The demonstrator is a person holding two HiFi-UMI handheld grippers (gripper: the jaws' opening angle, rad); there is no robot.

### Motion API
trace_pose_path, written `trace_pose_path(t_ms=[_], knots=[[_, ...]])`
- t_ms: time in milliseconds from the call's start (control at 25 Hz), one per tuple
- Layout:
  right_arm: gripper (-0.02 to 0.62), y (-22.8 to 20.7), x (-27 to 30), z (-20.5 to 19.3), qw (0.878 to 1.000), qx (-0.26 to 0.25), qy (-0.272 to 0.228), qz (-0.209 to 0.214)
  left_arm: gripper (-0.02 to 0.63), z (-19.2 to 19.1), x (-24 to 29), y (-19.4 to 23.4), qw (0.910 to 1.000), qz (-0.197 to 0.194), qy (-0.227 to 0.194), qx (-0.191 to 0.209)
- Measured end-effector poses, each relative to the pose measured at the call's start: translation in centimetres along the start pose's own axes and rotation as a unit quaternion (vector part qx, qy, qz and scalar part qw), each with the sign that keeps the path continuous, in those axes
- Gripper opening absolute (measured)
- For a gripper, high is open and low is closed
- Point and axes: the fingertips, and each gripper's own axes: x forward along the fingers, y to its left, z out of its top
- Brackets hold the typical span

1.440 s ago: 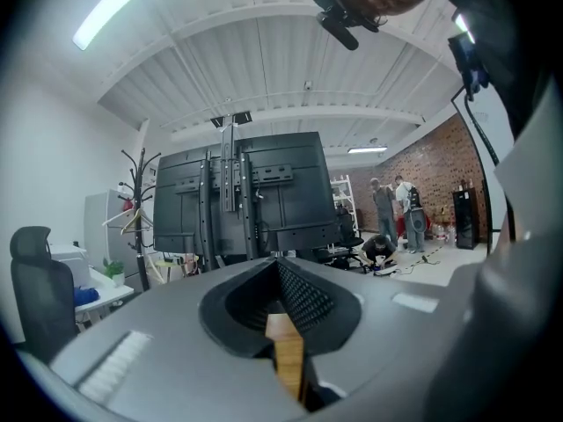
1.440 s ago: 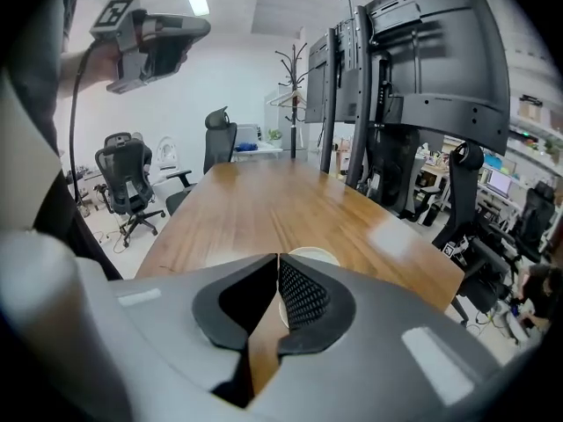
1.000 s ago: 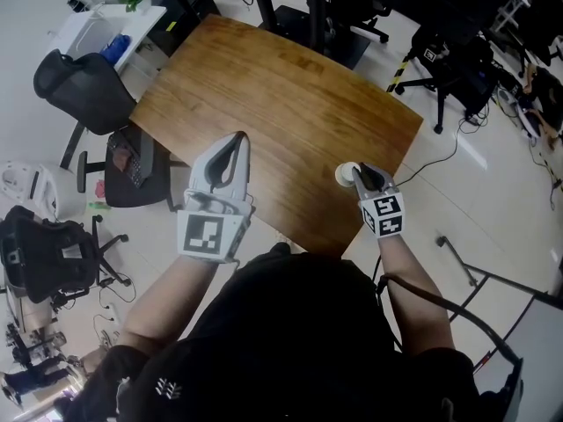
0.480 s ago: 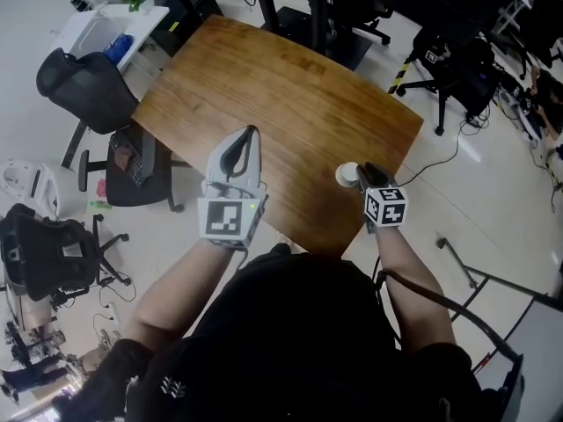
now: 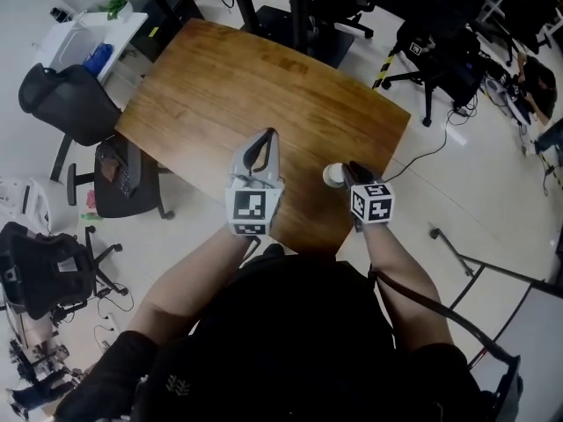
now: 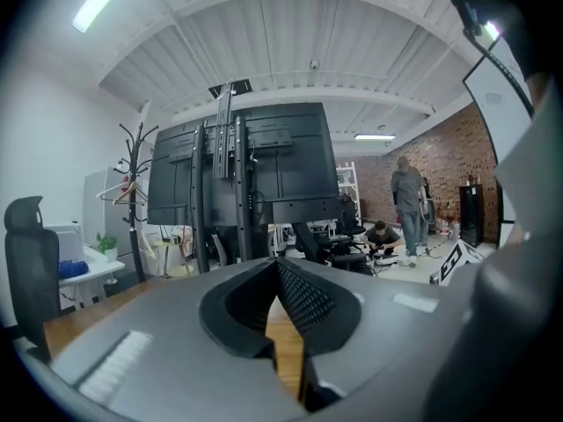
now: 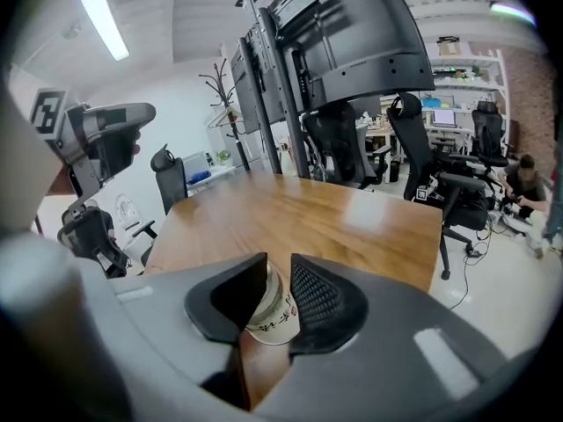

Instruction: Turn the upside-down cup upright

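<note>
The right hand-held gripper (image 7: 274, 275) grips a white paper cup (image 7: 271, 313) with dark printed characters that are too small and curved to read. Its jaws have just been closing, and both pads press the cup's sides. The cup is at the near right edge of the brown wooden worktop (image 5: 264, 77). The left hand-held gripper (image 5: 266, 139) hangs over the worktop's near edge with its jaw tips together and nothing between them. Each gripper carries a cube with black-and-white square markers (image 5: 372, 202).
</note>
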Motion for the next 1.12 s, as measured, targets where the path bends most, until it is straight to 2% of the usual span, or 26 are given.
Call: trace_pose_path(t_ms=[120,160,240,440,600,880,1120], knots=[[0.072,0.3,-0.1,-0.1,1.0,0.016,-0.011,0.011,0.0,0.2,0.6,-0.8,0.9998,-0.021,0.001,-0.002],[0.045,0.4,-0.2,0.0,1.0,0.018,-0.012,0.013,0.0,0.3,0.9,-1.0,0.9996,-0.028,0.002,-0.002],[0.038,0.7,-0.3,0.1,1.0,0.012,-0.012,0.01,0.0,0.4,1.2,-1.3,0.9992,-0.039,0.006,0.0],[0.028,0.8,-0.8,0.4,0.999,-0.036,-0.007,-0.015,0.0,-0.4,1.7,-1.6,0.9984,-0.051,0.024,0.012],[0.026,0.4,-1.7,1.4,0.996,-0.081,-0.015,-0.045,0.0,-0.2,1.9,-1.7,0.9981,-0.056,0.021,0.012],[0.025,-0.5,-2.7,2.0,0.977,-0.177,0.011,-0.121,0.0,0.5,1.9,-2.0,0.9978,-0.064,0.01,0.014],[0.025,0.5,-2.0,1.2,0.962,-0.234,0.038,-0.139,0.0,1.0,1.5,-1.7,0.9976,-0.066,0.004,0.017]])
